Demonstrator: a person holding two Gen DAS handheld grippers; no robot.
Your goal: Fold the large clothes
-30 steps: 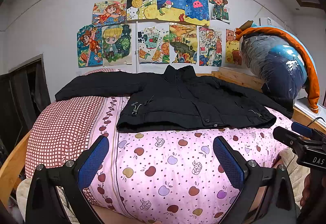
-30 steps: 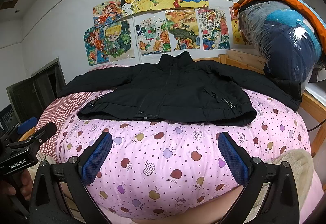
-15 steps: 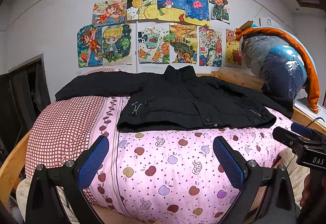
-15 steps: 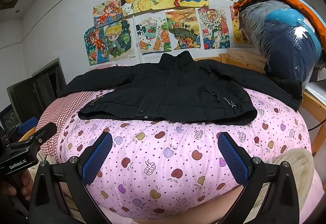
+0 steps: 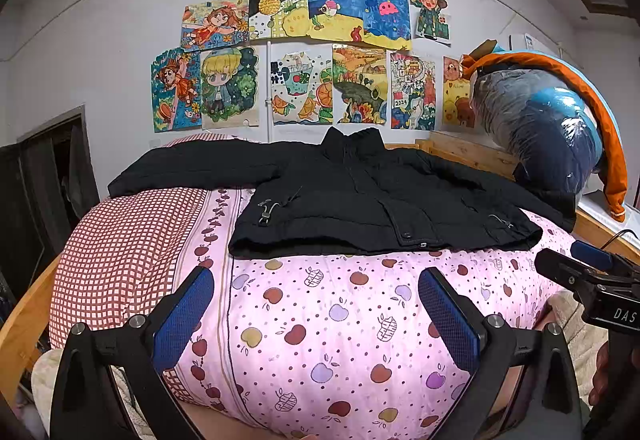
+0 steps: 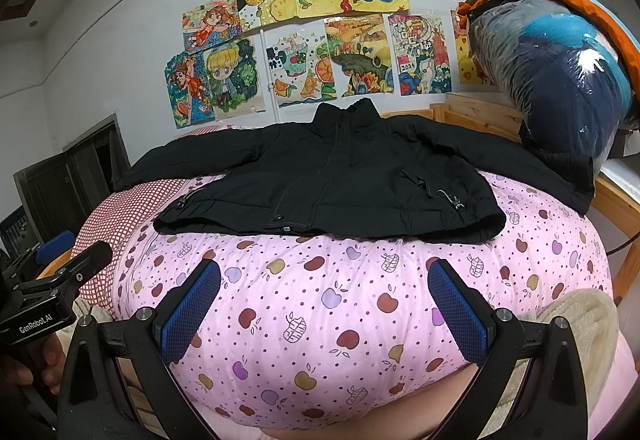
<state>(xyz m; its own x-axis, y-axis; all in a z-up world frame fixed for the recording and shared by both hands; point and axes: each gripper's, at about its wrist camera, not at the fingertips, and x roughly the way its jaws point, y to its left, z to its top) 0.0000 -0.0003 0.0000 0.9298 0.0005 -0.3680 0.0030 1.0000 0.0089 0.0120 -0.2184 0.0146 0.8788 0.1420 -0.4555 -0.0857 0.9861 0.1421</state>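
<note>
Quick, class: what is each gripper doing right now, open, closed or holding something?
Left gripper: open, holding nothing, short of the black jacket.
Right gripper: open, holding nothing.

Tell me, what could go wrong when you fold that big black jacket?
1. The jacket looks puffy, so a fold might spring back open.
2. Its far right sleeve lies against the plastic-wrapped bundle; pulling that sleeve could snag or nudge the bundle.
3. Loose cord toggles hang near the hem and could catch in the jaws.
Both grippers, left and right, are open and not yet touching the jacket.
</note>
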